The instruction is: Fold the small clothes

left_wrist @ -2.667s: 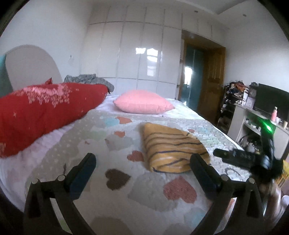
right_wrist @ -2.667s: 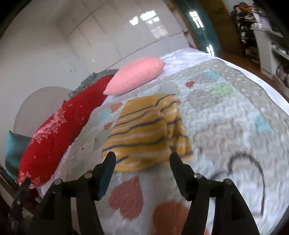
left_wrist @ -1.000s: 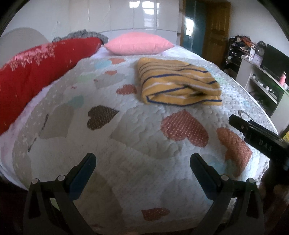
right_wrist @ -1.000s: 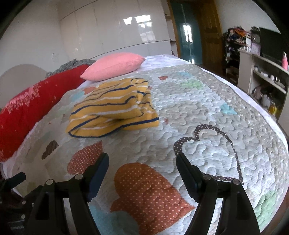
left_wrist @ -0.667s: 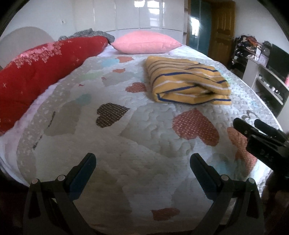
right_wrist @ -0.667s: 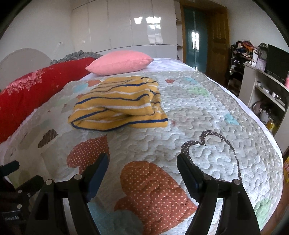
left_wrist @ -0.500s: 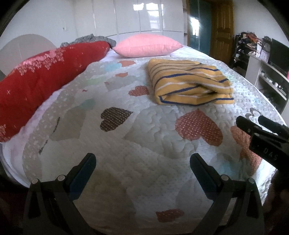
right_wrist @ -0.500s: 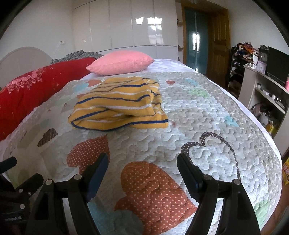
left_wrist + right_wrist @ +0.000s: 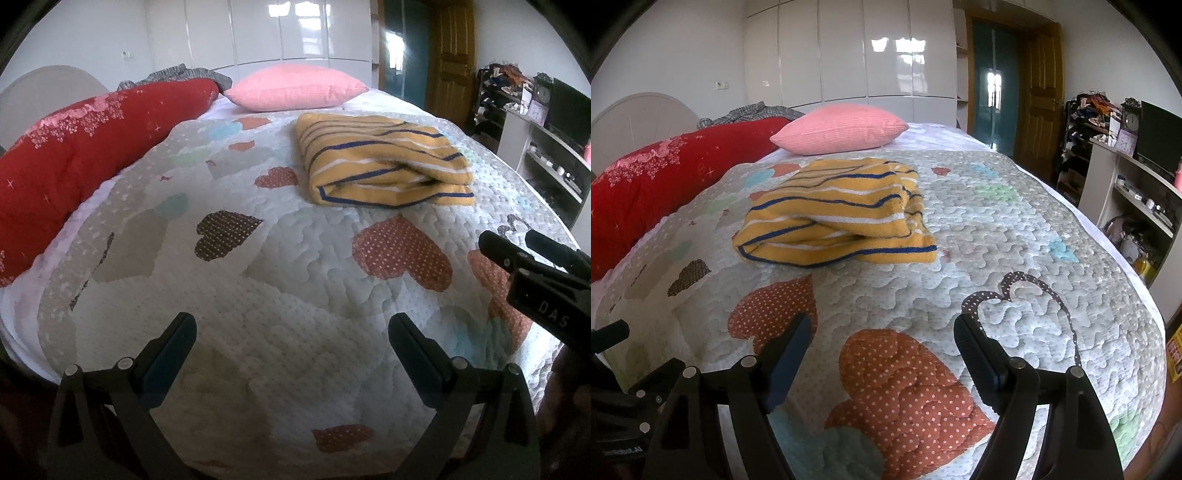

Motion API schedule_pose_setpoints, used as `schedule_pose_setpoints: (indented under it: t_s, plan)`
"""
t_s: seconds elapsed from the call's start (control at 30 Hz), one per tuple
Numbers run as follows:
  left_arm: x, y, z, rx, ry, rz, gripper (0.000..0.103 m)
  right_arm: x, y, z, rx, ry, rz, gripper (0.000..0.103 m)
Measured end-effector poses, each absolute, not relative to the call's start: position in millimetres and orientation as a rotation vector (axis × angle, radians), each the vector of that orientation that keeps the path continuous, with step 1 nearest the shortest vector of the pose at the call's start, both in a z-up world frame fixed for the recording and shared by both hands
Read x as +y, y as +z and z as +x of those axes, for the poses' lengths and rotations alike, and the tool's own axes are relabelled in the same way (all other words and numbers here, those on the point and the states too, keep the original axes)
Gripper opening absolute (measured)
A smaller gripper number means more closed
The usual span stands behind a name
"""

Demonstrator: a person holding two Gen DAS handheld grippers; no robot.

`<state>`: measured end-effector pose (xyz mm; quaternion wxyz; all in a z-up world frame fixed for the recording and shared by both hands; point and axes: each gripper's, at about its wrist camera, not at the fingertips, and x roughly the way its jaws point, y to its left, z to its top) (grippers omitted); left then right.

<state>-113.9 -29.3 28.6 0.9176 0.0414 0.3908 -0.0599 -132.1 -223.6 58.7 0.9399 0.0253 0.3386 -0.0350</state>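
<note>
A yellow garment with blue and white stripes (image 9: 380, 162) lies folded on the heart-patterned quilt (image 9: 288, 266), toward the far right of the bed; it also shows in the right wrist view (image 9: 838, 221). My left gripper (image 9: 291, 343) is open and empty, held above the near edge of the quilt, well short of the garment. My right gripper (image 9: 884, 343) is open and empty, also back from the garment near the bed's foot. The right gripper's body shows at the right edge of the left wrist view (image 9: 539, 273).
A long red bolster (image 9: 85, 147) lies along the left side of the bed, a pink pillow (image 9: 295, 86) at the head. White wardrobes and a wooden door (image 9: 1038, 92) stand behind. A shelf unit with a TV (image 9: 1156, 147) stands right of the bed.
Both grippers have drawn back from the folded garment toward the foot of the bed and stayed open. The garment lies as before.
</note>
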Motion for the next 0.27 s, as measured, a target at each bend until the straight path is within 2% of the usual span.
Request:
schedule_pose_setpoints:
  t_s: [0.27]
  plan:
    - [-28.3, 25.5, -112.1, 0.812, -0.121, 0.080, 0.103, -221.1, 56.0, -130.5, 0.702, -0.056, 0.053, 0.085]
